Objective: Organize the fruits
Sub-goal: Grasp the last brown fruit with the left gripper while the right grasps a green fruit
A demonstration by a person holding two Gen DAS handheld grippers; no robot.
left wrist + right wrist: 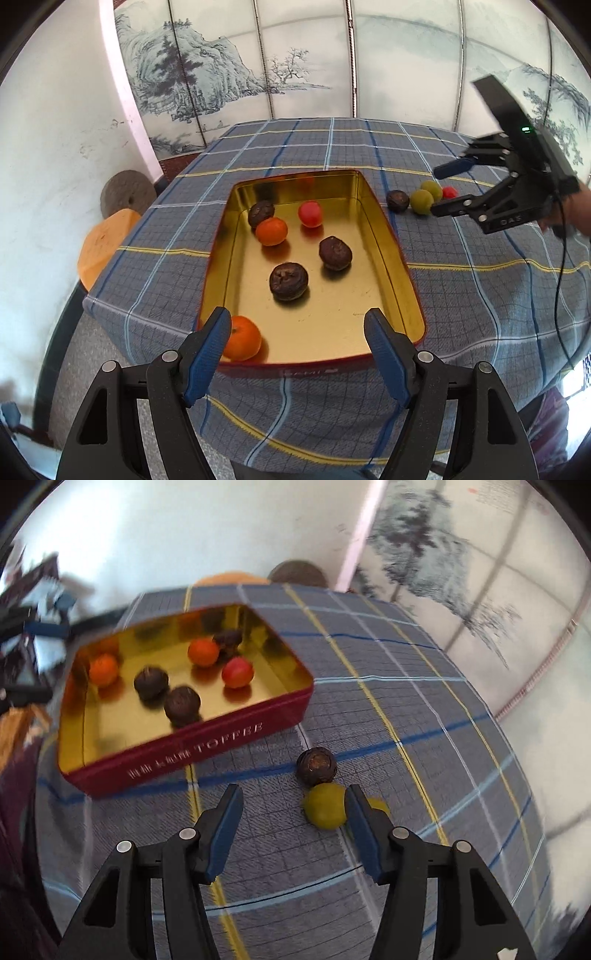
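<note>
Left wrist: tin, six fruits, four outside

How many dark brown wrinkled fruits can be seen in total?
4. Three lie inside the gold-lined red tin: at the far left corner, in the middle and nearer the camera. One lies outside on the checked tablecloth, beside the green fruits.

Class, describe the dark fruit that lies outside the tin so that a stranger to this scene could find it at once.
Start at the red toffee tin with the gold inside on the checked blue tablecloth. On the cloth beside its long lettered wall lies a short row of fruits; the dark brown wrinkled round fruit is the end nearest the tin. Its neighbour, a smooth green round fruit, touches it.
</note>
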